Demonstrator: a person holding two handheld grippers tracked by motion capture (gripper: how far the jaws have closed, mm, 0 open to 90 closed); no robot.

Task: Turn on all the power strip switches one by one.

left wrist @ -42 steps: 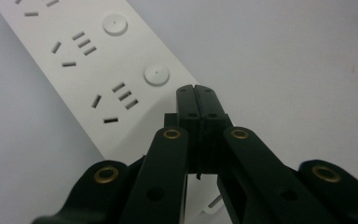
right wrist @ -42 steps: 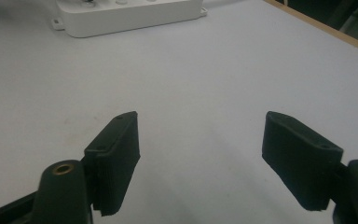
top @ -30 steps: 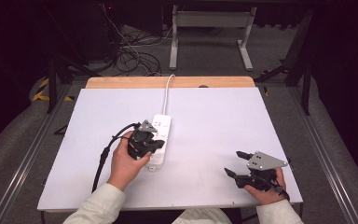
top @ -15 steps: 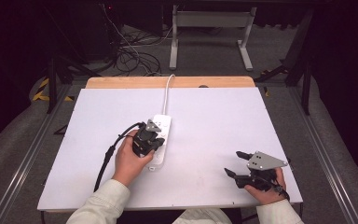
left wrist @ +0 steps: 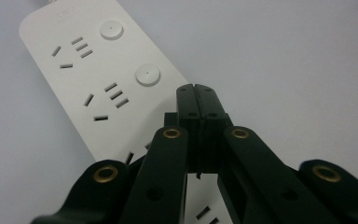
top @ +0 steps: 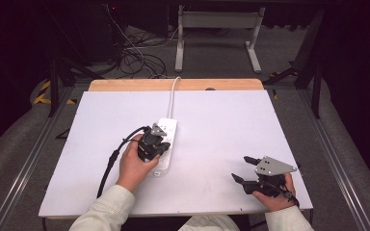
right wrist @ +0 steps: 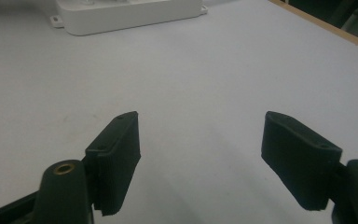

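Resting near the table's front edge at the person's right, the right gripper [top: 244, 169] sits with its jaws spread wide and nothing between them. In the right gripper view its two pads [right wrist: 116, 156] frame only bare white table [right wrist: 205, 93], and the power strip [right wrist: 126, 14] lies well off at the top of that view, side-on. That hand is clearly the farther one.

Farther in, the left gripper [top: 155, 144] hangs directly over the near half of the strip [top: 166, 144]. Its jaws are pressed together, gripping nothing; in the left gripper view the closed tips [left wrist: 197, 100] form one blunt point above the strip's right-hand edge, just past the nearer round button [left wrist: 147, 74]. I cannot tell whether the tips touch the plastic or float just above it.

The strip runs lengthwise away from the person, its white cord [top: 173, 94] leaving the far end toward the table's back edge. In the left gripper view that long axis slants up and to the left, so the sockets and the second button [left wrist: 111, 30] lie ahead and to the left of the tips.

My reading is that pressing a button is the work in hand, and it turns on this offset: the shut tips would need to shift a little left and forward to land on the nearer button.
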